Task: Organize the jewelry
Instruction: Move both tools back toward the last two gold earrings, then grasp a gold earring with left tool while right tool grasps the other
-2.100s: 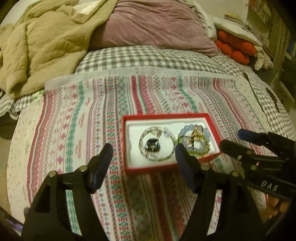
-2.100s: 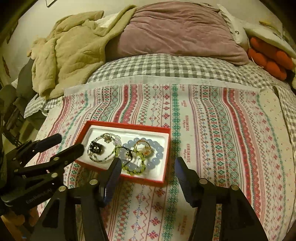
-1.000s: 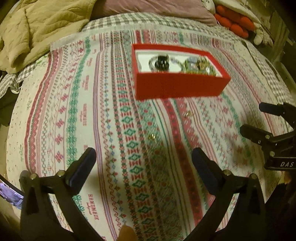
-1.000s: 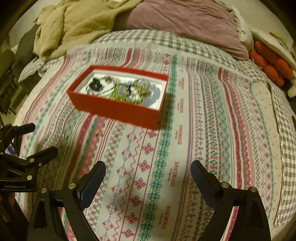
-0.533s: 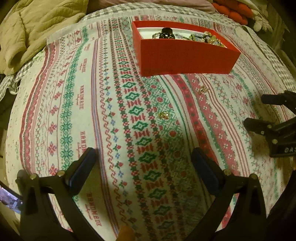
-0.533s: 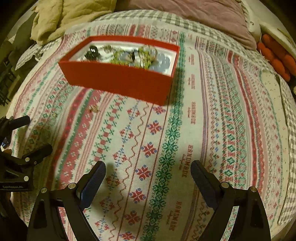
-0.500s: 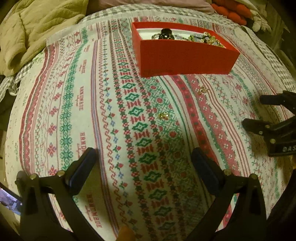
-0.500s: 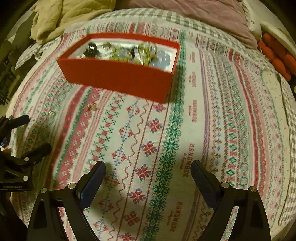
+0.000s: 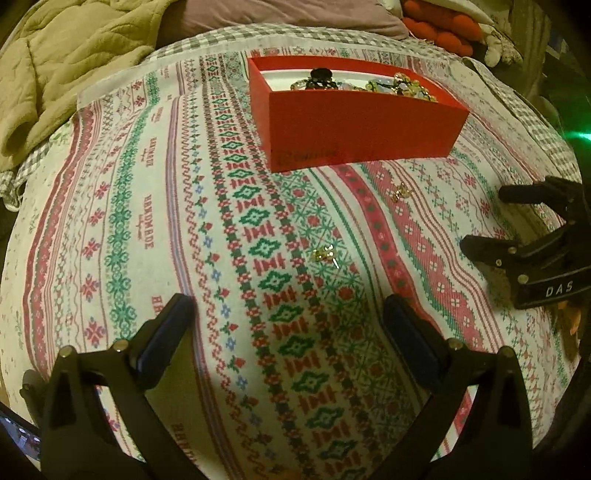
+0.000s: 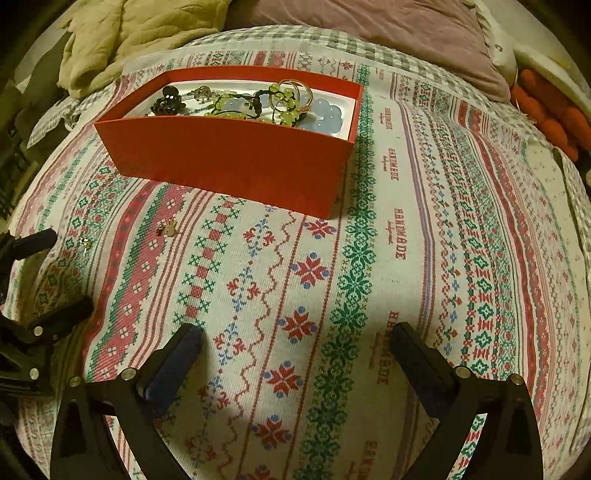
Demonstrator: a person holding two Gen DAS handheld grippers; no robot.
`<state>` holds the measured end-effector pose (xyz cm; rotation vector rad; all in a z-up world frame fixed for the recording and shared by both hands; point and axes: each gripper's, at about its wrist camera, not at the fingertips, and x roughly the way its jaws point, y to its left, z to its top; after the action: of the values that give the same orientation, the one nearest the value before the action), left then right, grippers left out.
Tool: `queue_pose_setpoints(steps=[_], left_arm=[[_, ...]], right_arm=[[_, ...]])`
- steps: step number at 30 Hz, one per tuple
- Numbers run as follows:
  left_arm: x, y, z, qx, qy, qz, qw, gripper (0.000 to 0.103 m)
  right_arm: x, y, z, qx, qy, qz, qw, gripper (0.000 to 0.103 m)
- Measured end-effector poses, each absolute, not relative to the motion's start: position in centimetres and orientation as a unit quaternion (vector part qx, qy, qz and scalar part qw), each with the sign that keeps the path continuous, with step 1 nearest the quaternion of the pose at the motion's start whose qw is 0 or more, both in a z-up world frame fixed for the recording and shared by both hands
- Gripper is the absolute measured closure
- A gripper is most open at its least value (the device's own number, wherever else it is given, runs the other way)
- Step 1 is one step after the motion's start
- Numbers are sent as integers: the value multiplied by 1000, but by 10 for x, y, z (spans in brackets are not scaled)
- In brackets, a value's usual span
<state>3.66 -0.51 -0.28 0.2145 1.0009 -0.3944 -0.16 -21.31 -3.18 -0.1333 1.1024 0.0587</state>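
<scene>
Both wrist cameras look steeply down, close over the bed (image 9: 155,206), sharing the red box (image 9: 362,125) (image 10: 236,162) ahead.

bed: patterned cloth (image 10: 424,258) over checked sheet (image 9: 207,40) | head end: beige blanket (image 9: 74,62), mauve pillow (image 10: 388,29) | light: dim, warm

We hold our left gripper (image 9: 286,315) tilted downward, jaws spread wide with nothing between them. Our right gripper (image 10: 295,345) has just been opening and stands wide, empty too
</scene>
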Motion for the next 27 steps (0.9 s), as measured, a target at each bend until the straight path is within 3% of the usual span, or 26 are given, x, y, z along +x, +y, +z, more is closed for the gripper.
queue_pose_setpoints(steps=[3, 8, 14, 27], left_arm=[[39, -7, -1, 97, 477, -186, 854, 1], [40, -12, 7, 91, 464, -192, 860, 30], [42, -16, 9, 79, 464, -207, 858, 54], [44, -25, 7, 63, 477, -238, 843, 93]], right_arm=[[0, -213, -32, -64, 529, 26, 846, 0], [2, -211, -31, -66, 536, 24, 841, 0], [3, -211, -31, -67, 538, 23, 840, 0], [7, -204, -27, -65, 535, 39, 842, 0]])
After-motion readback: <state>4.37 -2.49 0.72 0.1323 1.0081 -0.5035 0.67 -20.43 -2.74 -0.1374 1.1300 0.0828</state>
